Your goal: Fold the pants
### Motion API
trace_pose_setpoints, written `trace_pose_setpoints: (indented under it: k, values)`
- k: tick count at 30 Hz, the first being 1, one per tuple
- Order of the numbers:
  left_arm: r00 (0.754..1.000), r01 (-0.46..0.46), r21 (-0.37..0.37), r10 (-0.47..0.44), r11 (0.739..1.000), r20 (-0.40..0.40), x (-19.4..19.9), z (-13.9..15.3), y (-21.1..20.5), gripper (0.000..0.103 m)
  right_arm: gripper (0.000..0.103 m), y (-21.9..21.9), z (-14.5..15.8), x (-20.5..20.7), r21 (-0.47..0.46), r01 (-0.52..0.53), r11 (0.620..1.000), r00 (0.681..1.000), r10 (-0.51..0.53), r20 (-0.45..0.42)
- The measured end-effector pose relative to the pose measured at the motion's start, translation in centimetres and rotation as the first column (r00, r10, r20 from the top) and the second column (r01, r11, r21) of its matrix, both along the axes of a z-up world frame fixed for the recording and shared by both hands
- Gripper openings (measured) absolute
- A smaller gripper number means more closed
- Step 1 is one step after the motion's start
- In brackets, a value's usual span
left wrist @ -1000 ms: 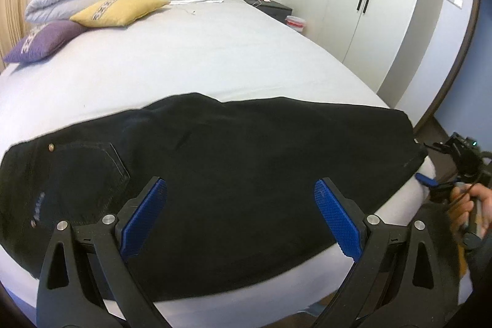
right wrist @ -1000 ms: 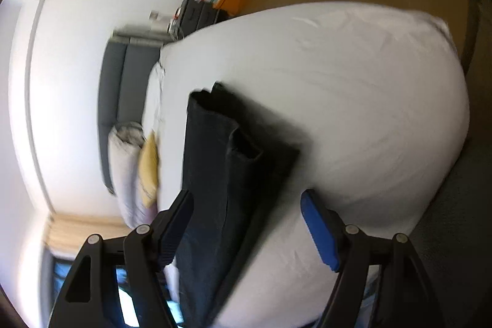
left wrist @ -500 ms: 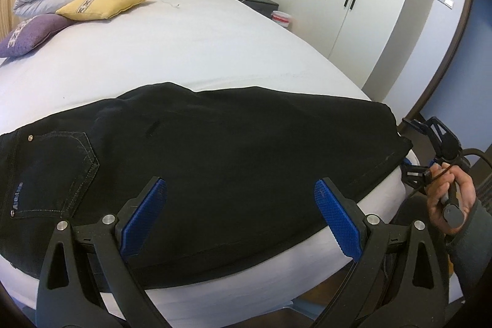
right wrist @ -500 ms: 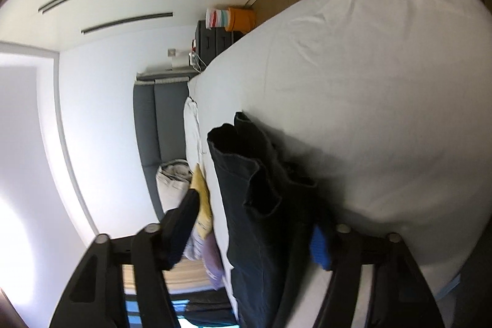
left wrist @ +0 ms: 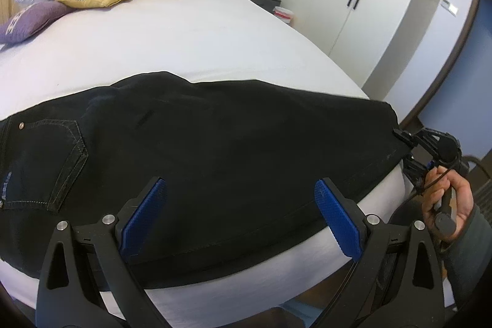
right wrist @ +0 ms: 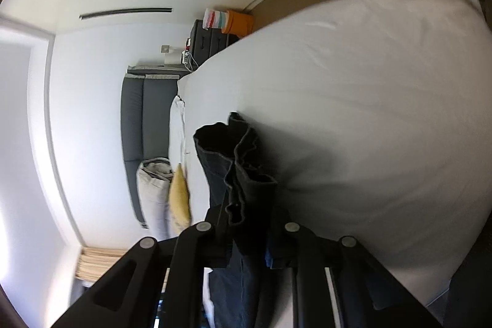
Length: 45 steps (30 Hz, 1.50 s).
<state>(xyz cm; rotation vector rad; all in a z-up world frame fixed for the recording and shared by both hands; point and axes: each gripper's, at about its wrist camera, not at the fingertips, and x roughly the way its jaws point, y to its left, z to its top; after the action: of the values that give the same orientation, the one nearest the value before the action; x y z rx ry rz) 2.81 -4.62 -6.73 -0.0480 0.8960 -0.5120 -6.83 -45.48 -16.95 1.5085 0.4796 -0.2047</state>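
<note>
**A:** Where did things stand when you paused?

**B:** You had the bed (left wrist: 215, 29) filling most of the left wrist view, and the black pants (left wrist: 215, 149) lay flat across its near edge, legs stacked one on the other, running from 9 o'clock to 3 o'clock. The waist and back pocket (left wrist: 46, 162) were at 9 o'clock, the leg cuffs at 3 o'clock.

**A:** And my two tools?

**B:** Your left gripper (left wrist: 240, 217) hung over the pants near 6 o'clock with its blue pads (left wrist: 336, 225) spread wide, gripping nothing. Your right gripper (right wrist: 249, 223) had its jaws drawn in tight on the cuff ends (right wrist: 243, 168), which bunched up between them; in the left view it sat at 3 o'clock in your right hand (left wrist: 446, 202).

**A:** How much was finished?

**B:** I'd judge only the lengthwise fold was done. The pants were at full length, so the cuff-to-waist fold remained. You looked ready to carry the cuffs toward 9 o'clock, then likely halve once more.
</note>
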Motion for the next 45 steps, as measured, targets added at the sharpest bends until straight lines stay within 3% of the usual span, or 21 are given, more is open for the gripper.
trace_pose_setpoints:
  k: [7,11,15,18,20,22,23,24,25,26,27,29,32,34,37,41,45]
  values:
    - [0.998,-0.054,-0.078,0.051,0.996,-0.032,3.4,0.4,1.1,0.098,0.014,2.5,6.0,3.2,-0.256,-0.087,0.963,0.996,0.082,-0.030]
    - [0.997,-0.070,-0.143,0.063,0.987,-0.053,4.5,0.8,1.3,0.098,0.014,2.6,6.2,3.8,-0.247,-0.086,0.965,0.996,0.078,-0.040]
    - [0.995,-0.077,-0.159,0.065,0.984,-0.081,4.7,0.0,1.8,0.098,0.013,3.1,6.8,4.0,-0.287,-0.106,0.952,0.994,0.092,-0.063]
    - [0.990,-0.106,-0.178,0.086,0.978,-0.115,5.0,-1.0,2.9,0.098,0.013,5.2,8.5,5.2,-0.372,-0.174,0.912,0.985,0.155,-0.081]
    - [0.985,-0.129,-0.208,0.102,0.969,-0.139,5.3,-1.6,3.8,0.098,0.013,7.9,10.2,6.6,-0.465,-0.260,0.846,0.966,0.232,-0.117]
    - [0.977,-0.161,-0.254,0.119,0.954,-0.175,5.8,-2.3,4.9,0.098,0.013,12.8,12.3,8.4,-0.596,-0.387,0.703,0.919,0.345,-0.190]
    - [0.973,-0.177,-0.280,0.124,0.944,-0.196,6.1,-2.6,5.4,0.098,0.013,15.8,13.2,9.2,-0.666,-0.445,0.598,0.887,0.398,-0.235]
    - [0.966,-0.195,-0.308,0.129,0.931,-0.224,6.4,-3.1,5.9,0.098,0.013,19.6,13.9,9.8,-0.740,-0.506,0.443,0.840,0.448,-0.305]
    - [0.959,-0.213,-0.330,0.131,0.920,-0.253,6.8,-3.7,6.4,0.098,0.013,24.2,14.1,10.3,-0.800,-0.552,0.236,0.783,0.478,-0.399]
    - [0.954,-0.221,-0.346,0.127,0.912,-0.272,7.0,-4.1,6.6,0.098,0.013,27.7,13.5,10.3,-0.818,-0.569,0.084,0.738,0.492,-0.462]
    - [0.947,-0.229,-0.370,0.117,0.900,-0.300,7.3,-4.7,7.0,0.098,0.013,30.5,12.4,10.2,-0.807,-0.591,-0.002,0.688,0.521,-0.505]
    - [0.938,-0.237,-0.394,0.104,0.888,-0.330,7.7,-5.3,7.4,0.098,0.013,32.5,11.1,10.1,-0.778,-0.628,-0.020,0.639,0.558,-0.530]
    - [0.929,-0.248,-0.459,0.075,0.853,-0.362,8.5,-5.7,8.0,0.099,0.013,34.0,10.1,9.5,-0.774,-0.627,-0.088,0.615,0.554,-0.561]
    - [0.918,-0.263,-0.482,0.064,0.836,-0.390,9.2,-6.0,8.0,0.100,0.013,34.1,10.2,9.1,-0.781,-0.614,-0.110,0.619,0.547,-0.563]
    - [0.905,-0.254,-0.487,0.027,0.835,-0.425,10.4,-6.0,6.9,0.100,0.013,34.1,10.8,8.6,-0.795,-0.593,-0.124,0.634,0.537,-0.557]
    - [0.901,-0.233,-0.521,-0.020,0.821,-0.434,11.2,-5.3,5.6,0.100,0.013,34.7,11.3,7.7,-0.813,-0.555,-0.176,0.645,0.526,-0.554]
    - [0.891,-0.211,-0.495,-0.042,0.843,-0.452,12.0,-5.7,4.2,0.100,0.013,35.7,11.3,7.2,-0.821,-0.529,-0.215,0.647,0.524,-0.554]
